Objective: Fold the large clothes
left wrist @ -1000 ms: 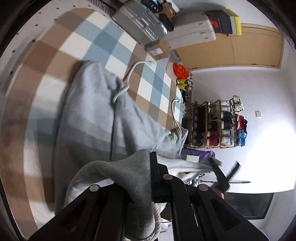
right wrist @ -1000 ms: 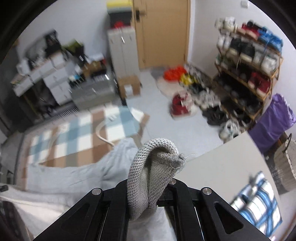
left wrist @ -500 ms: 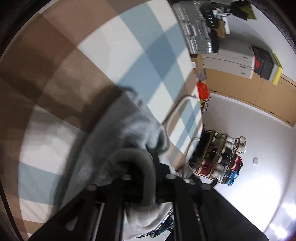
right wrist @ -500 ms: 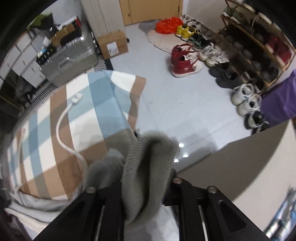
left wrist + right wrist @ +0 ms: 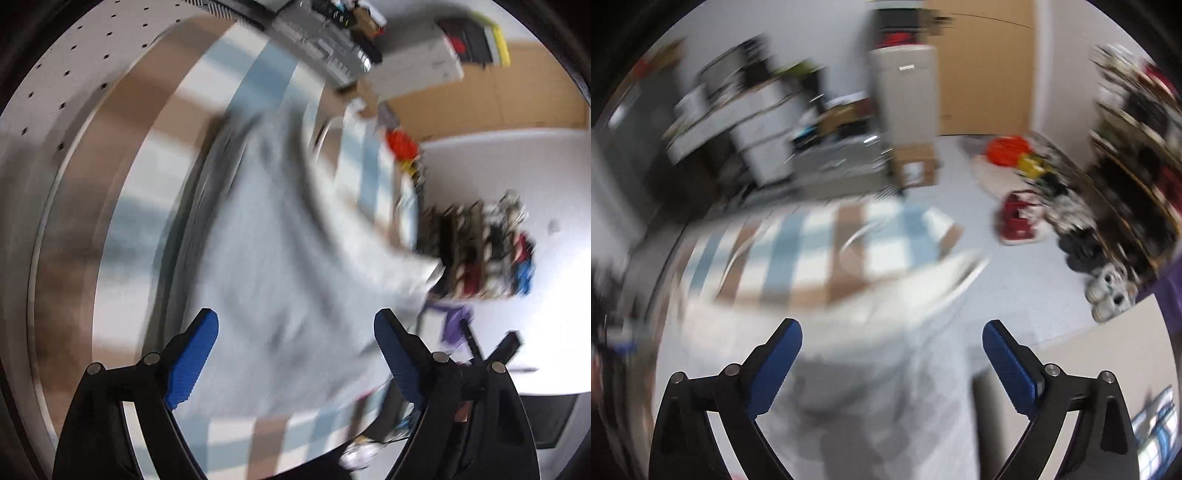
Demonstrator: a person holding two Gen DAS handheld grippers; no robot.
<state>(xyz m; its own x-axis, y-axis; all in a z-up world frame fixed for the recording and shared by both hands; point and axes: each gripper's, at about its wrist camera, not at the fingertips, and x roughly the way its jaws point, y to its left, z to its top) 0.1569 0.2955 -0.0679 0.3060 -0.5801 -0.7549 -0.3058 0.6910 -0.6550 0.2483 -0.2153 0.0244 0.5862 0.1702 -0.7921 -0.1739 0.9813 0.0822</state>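
The grey garment [image 5: 295, 258] lies on the checked rug [image 5: 155, 206], long axis running away from the left tool [image 5: 295, 343]. Both tools are spread wide, gripping nothing. The garment [image 5: 871, 369] lies below the right tool [image 5: 892, 350]. Motion blur hides detail.

both views above blurred checked rug [image 5: 229, 92]

A lived-in home, likely an entry room, is shown: a shoe rack [image 5: 1137, 155] is packed with pairs, loose shoes [image 5: 1108, 291] are left on the pale floor [image 5: 982, 295], a checked rug [image 5: 820, 254] is spread out, and stacked boxes [image 5: 757, 125] are set near a wooden door [image 5: 986, 70].
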